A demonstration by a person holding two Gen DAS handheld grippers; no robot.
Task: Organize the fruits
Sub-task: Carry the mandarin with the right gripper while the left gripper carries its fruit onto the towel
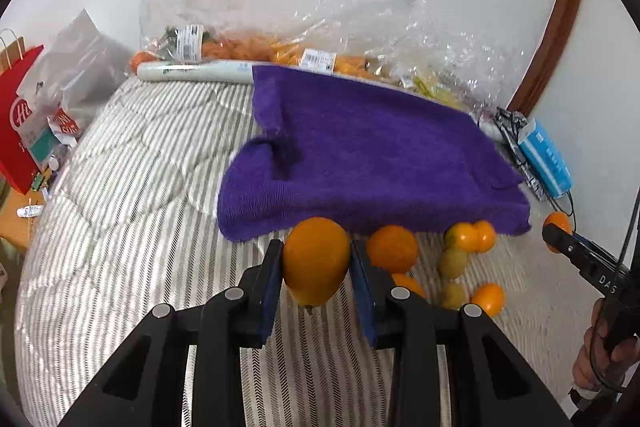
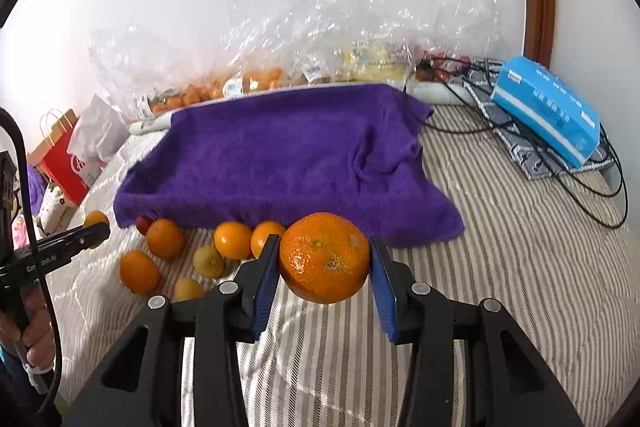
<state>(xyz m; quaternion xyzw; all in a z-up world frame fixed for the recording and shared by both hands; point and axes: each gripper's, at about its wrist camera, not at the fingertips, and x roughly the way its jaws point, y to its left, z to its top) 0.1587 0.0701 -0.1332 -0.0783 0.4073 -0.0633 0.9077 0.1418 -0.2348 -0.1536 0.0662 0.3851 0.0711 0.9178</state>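
Pinching a smooth oval orange fruit (image 1: pixel 316 261) between its blue pads, the left gripper (image 1: pixel 316 267) holds it clear above the striped bedcover (image 1: pixel 132 227). The right gripper (image 2: pixel 324 267) likewise clamps a round mandarin (image 2: pixel 324 257) with a dimpled skin, its pads pressed against both sides and the fruit off the cover.

Just beyond both grippers, a purple towel (image 2: pixel 280 163) lies draped over something boxy in the middle of the bed. Along the towel's near edge a loose cluster of fruit (image 2: pixel 192 255) rests on the bedcover: several orange ones, a few yellowish-green ones, and one small reddish piece (image 2: pixel 142 223) tucked at the towel's left corner.

Far behind the towel, against the white wall, clear plastic bags (image 2: pixel 280 47) hold more orange and yellow produce with printed labels. To the far right a blue tissue box (image 2: pixel 548 109) sits on a patterned cloth among black cables (image 2: pixel 592 195). To the left of the bed stand a red paper bag (image 1: pixel 18 131) and a grey plastic bag (image 1: pixel 76 67). A hand (image 1: pixel 600 355) grips the right tool's handle at the right edge of the left view.
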